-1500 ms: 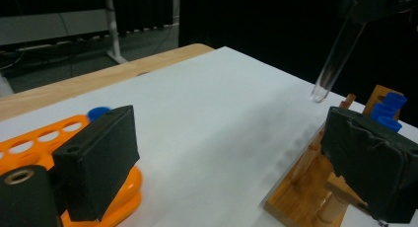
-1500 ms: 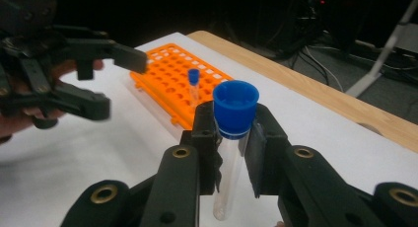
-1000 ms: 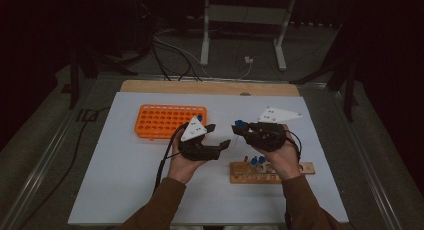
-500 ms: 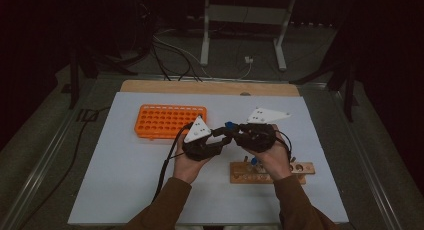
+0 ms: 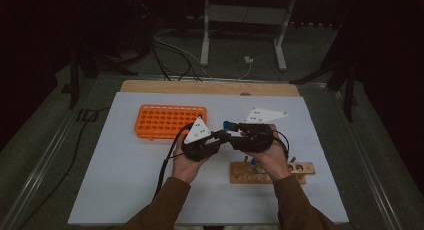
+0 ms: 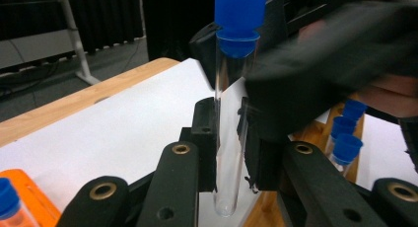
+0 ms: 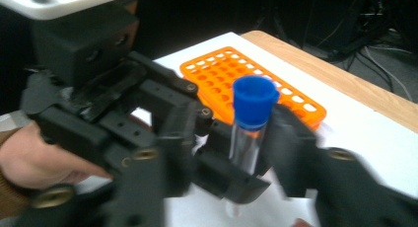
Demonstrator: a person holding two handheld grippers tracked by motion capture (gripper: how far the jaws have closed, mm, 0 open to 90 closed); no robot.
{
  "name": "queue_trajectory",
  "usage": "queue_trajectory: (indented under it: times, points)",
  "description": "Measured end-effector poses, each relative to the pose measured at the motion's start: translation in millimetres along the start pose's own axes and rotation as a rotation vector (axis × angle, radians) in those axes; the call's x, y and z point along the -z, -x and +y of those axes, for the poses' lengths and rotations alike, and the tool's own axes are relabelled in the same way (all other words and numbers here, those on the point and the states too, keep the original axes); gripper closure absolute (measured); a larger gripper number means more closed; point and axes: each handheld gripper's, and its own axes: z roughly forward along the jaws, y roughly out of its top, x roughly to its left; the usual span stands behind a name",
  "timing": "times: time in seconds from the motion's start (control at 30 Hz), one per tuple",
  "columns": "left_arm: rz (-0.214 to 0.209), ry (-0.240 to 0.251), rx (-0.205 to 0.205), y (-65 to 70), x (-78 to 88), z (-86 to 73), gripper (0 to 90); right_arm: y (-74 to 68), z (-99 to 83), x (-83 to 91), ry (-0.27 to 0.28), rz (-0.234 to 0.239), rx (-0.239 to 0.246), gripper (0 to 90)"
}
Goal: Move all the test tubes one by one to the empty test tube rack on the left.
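A clear test tube (image 6: 227,138) with a blue cap (image 6: 239,15) stands upright between the pads of my left gripper (image 6: 227,123), whose jaws have just been closing and now press on it. In the high view, the left gripper (image 5: 216,139) and right gripper (image 5: 235,137) meet tip to tip above the white mat, with the blue cap (image 5: 226,124) sticking up between them. My right gripper (image 7: 241,133) has just been opening. Its jaws stand a little off the tube (image 7: 246,148), which is still between them.
An orange tube rack (image 5: 167,121) lies at the back left of the white mat (image 5: 125,180). A wooden rack (image 5: 270,172) holding several blue-capped tubes sits under the right hand. A metal stand (image 5: 240,20) rises beyond the table's far edge.
The two grippers, apart a second ago, have come together over the mat. The left jaws have closed on the blue-capped tube that the right gripper brought, and the right jaws have spread.
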Motion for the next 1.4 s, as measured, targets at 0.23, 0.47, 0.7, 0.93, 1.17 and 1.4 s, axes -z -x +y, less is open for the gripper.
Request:
queue_trajectory:
  times: [0.23, 0.47, 0.7, 0.93, 1.17, 1.4]
  points:
    - [0.024, -0.003, 0.004, -6.4, 2.6, -0.8, 77.7, 1.3, -1.1, 5.5, 0.020, -0.089, -0.015, 12.9]
    - [0.042, 0.002, 0.015, -15.6, 7.2, -2.0, 77.7, 12.1, -6.5, 21.8, 0.055, -0.147, -0.048, 1.8]
    - [0.039, 0.001, 0.037, -30.2, 13.8, -5.1, 77.8, 23.4, -15.4, 41.1, 0.078, -0.183, -0.062, 0.0]
    - [0.096, 0.023, 0.044, -48.2, 23.3, -12.9, 77.8, 33.4, -26.5, 62.0, 0.096, -0.223, -0.088, 0.0]
    - [0.177, 0.033, 0.076, -66.3, 30.4, -24.5, 77.7, 40.8, -35.8, 78.8, 0.115, -0.261, -0.103, 0.0]
    - [0.246, 0.014, 0.094, -82.6, 22.9, -35.1, 77.7, 41.2, -44.6, 89.5, 0.125, -0.292, -0.106, 0.0]
